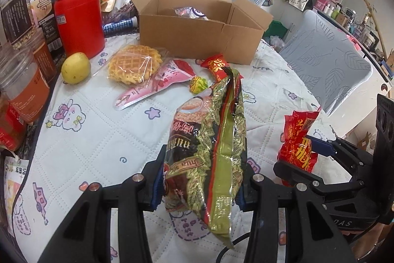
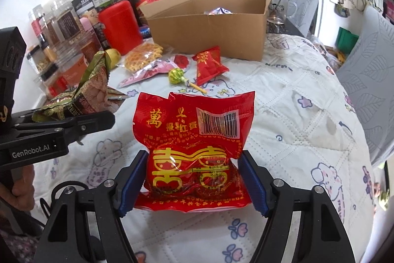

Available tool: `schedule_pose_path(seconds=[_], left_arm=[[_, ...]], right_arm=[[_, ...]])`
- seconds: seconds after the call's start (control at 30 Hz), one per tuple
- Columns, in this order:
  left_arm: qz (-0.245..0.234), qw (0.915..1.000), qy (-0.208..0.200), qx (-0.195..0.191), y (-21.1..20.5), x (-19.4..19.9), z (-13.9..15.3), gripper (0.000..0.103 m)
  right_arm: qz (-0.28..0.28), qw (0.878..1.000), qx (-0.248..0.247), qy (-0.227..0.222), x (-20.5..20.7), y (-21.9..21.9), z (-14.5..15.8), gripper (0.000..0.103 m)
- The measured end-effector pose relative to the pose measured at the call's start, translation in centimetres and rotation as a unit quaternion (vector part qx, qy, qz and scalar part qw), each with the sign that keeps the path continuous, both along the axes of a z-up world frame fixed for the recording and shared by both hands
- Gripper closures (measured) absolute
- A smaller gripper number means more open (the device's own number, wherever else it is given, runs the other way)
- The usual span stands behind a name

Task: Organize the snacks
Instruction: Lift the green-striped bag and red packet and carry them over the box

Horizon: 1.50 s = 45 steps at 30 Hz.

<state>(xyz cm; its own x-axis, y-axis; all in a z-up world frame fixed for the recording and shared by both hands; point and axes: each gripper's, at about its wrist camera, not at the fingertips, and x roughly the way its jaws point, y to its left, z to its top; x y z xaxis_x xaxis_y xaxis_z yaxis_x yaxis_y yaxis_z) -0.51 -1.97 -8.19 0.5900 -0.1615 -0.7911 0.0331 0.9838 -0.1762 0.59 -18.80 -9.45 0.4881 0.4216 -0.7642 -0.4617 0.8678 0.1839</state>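
Two tools, both loaded. Left tool [image 1: 199,189]: clamped on green-gold foil bag [image 1: 209,152], light, crinkly, slippery; held at lower body. Right tool [image 2: 192,179]: pinching red vacuum pack [image 2: 194,147], firm, lumpy; gripped mid-bulge. Both raised over quilted counter [image 2: 283,115], near open cardboard box [image 1: 187,33]. Probable destination: box.

The open brown cardboard box [image 1: 197,33] hides most of the wrapped packets inside it. The small print on the clear plastic jars [image 2: 61,24] is too small to read.
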Motion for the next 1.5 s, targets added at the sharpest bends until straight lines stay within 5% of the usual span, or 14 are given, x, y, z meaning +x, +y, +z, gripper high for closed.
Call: schedule_pose_path(seconds=[0.6,1.1,1.3,1.5], left_arm=[[-0.012,0.9986,-0.047,-0.021,0.1,0.9,3.5,0.059],[-0.024,0.9995,0.009,-0.018,-0.2,1.7,-0.8,0.061],[-0.026,0.9971,0.070,-0.013,-0.7,2.7,-4.3,0.061],[-0.016,0.9982,0.055,-0.019,-0.3,2.5,-4.0,0.065]], right_arm=[[0.012,0.998,0.043,-0.041,0.4,-0.1,4.7,0.029],[0.008,1.000,0.013,-0.015,1.7,0.8,2.8,0.029],[0.002,1.000,0.009,0.008,1.9,0.5,1.3,0.029],[-0.007,1.000,0.009,0.021,2.4,0.0,0.4,0.029]])
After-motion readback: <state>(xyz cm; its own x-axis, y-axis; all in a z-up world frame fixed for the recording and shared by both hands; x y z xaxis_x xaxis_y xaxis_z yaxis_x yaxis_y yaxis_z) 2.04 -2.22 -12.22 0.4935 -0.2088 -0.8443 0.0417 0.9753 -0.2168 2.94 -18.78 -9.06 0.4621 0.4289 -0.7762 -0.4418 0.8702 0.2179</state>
